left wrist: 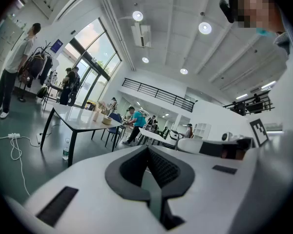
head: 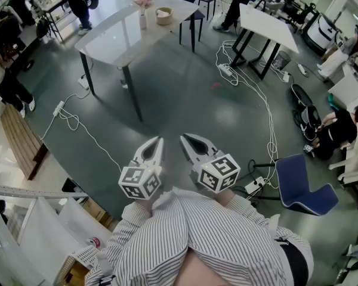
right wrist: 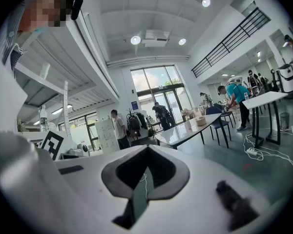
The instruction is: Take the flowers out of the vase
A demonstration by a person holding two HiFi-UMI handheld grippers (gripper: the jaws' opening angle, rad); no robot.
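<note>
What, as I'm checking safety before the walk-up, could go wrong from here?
1. White cables lie loose on the floor around the table; walking over risks a trip.
2. The slim vase stands close beside a bowl; pulling the flowers could tip it.

Open floor lies ahead; cables trail right of the table.

Pink flowers fill a white vase on the pale grey surface, with a tan bowl beside it. Well away from the surface, the left hand-held gripper and right hand-held gripper are white, with black-and-white marker cubes. The shirt is grey-and-white striped.
</note>
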